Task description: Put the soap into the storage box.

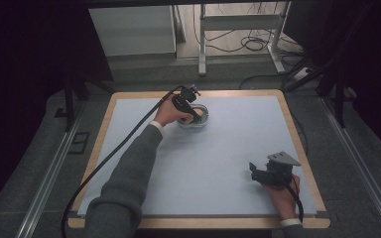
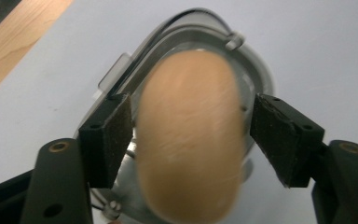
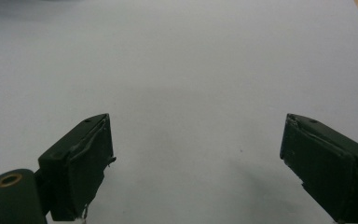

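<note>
In the high view, the left gripper (image 1: 194, 113) reaches into one clear container (image 1: 196, 119) at the far middle of the table (image 1: 228, 148); the right gripper (image 1: 256, 171) rests near right. In the left gripper view, jaws stand apart around one smooth tan bread roll (image 2: 189, 140), blurred, inside the container. In the right gripper view, jaws gape wide, holding nothing.

A lab: floor rails (image 1: 44, 183), loose cables (image 1: 250, 44), metal frame (image 1: 238, 22).

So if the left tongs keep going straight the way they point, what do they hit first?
The tan rounded object lying in the clear container. It already sits between the open left tongs, seemingly touching the left pad; below it comes the container's floor. Depth is blurred, so I'm unsure.
</note>
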`<state>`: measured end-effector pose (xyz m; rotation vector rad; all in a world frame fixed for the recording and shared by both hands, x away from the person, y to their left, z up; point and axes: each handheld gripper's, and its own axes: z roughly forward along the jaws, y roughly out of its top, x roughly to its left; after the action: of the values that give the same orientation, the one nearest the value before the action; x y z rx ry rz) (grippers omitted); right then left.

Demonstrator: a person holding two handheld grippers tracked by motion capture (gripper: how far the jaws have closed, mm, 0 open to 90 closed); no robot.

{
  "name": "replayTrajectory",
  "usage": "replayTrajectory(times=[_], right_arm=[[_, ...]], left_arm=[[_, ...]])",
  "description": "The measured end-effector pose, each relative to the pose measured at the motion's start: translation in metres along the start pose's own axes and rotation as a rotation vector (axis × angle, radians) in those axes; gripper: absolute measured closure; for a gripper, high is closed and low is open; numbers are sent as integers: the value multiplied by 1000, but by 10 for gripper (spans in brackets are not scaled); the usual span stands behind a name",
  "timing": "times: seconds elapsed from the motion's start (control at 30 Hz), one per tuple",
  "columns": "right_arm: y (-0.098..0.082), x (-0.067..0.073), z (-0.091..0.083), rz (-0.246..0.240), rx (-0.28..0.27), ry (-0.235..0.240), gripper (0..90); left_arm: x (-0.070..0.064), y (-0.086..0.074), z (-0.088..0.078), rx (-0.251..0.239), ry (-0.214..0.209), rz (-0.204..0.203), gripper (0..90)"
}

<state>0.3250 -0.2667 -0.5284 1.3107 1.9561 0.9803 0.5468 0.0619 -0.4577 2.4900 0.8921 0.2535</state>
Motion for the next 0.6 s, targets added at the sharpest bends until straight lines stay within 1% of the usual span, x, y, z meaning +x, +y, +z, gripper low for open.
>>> replayTrajectory(times=[0.1,0.2,0.23,0.33,0.43,0.5,0.6], right_arm=[[0,0,0,-7,0,-2,93],[0,0,0,-4,-1,-1,94],[0,0,0,-4,-1,-1,94],[0,0,0,-8,-1,-2,94],[0,0,0,-7,2,-1,93],[0,0,0,-9,0,-2,93],[0,0,0,-5,1,-1,94]], left_arm=[[-1,-1,-5,12,7,11,252],[-4,-2,-10,13,13,18,221],[-7,-4,-13,-2,11,17,211],[-15,-9,-25,-46,-1,34,218],[-22,-15,-34,-54,19,45,209],[-27,-22,-45,-76,0,44,209],[-35,-31,-56,-92,15,52,208]])
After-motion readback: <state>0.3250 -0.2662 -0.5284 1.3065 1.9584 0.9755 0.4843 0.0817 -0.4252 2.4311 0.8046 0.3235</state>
